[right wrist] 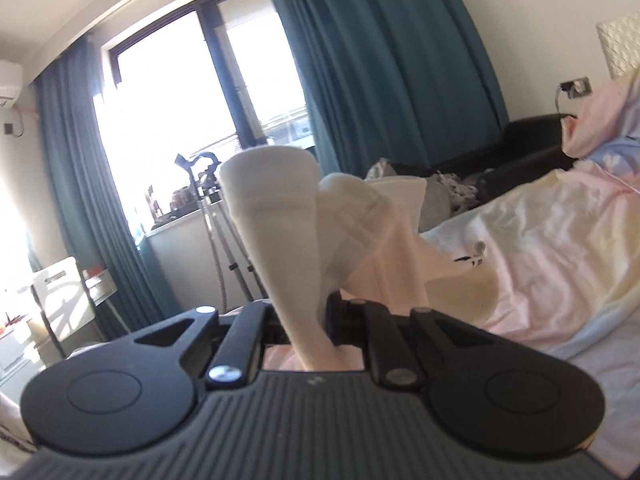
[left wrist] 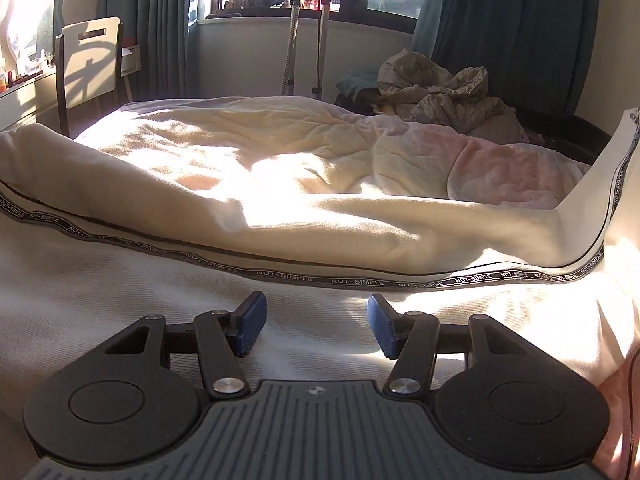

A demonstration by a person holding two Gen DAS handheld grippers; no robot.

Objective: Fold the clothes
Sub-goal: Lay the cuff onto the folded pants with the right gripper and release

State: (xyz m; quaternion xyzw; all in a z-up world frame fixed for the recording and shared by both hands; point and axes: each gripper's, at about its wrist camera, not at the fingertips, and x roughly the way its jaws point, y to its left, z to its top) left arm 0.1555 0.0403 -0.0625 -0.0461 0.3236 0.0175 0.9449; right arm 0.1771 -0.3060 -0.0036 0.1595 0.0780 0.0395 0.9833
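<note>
1. Cream garment (left wrist: 168, 300) lies spread on the bed (left wrist: 248, 140), its black-taped edge (left wrist: 280, 270) printed NOT-SIMPLE running left to right across the left wrist view.
2. At the right of that view the taped edge turns and rises steeply out of frame, so the cloth's long axis lies crosswise and bends upward there.
3. Left gripper (left wrist: 316, 326) hovers just above the flat cloth, its blue pads (left wrist: 252, 320) apart with nothing between them.
4. Right gripper (right wrist: 304, 320) is clamped on a bunched cream fold (right wrist: 280, 220) that stands up from its jaws, lifted clear of the bed.
5. Sunlit bedding beyond the taped edge lies open; a crumpled pile (left wrist: 448, 92) sits at the far right, a chair (left wrist: 90, 60) far left.
</note>
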